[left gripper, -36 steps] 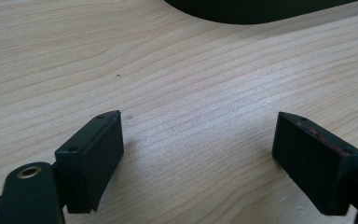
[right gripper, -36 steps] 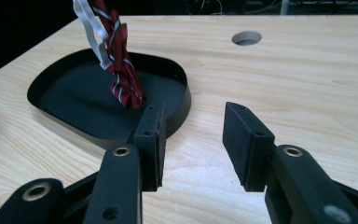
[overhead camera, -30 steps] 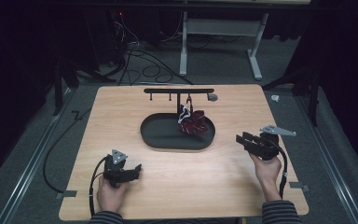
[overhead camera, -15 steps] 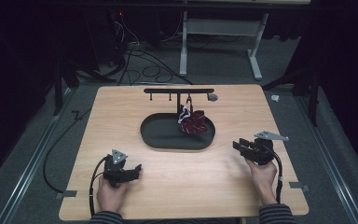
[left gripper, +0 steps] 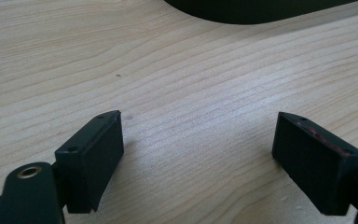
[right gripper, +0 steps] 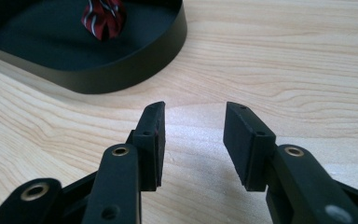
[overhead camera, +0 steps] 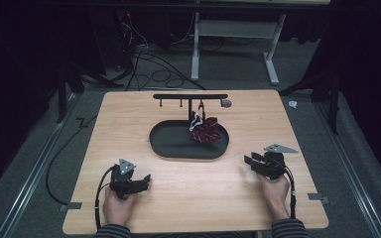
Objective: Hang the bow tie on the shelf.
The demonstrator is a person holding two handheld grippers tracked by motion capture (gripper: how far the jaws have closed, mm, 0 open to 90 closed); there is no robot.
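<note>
Since the earlier frame the right gripper [overhead camera: 250,162] has come down to the table [overhead camera: 129,119] beside the black oval tray [overhead camera: 171,148]; its jaws have just been opening — nothing lies between them. The left gripper [overhead camera: 146,179] rests on the table near the front edge, jaws spread wide, empty. The red striped cloth [overhead camera: 207,130] lies in the tray's right end — under the black rack [overhead camera: 190,96].

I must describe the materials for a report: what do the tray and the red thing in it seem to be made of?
The tray looks like matte black plastic or painted metal: smooth thin wall, no shine. The red thing seems cloth: crumpled folds, white stripes.
</note>
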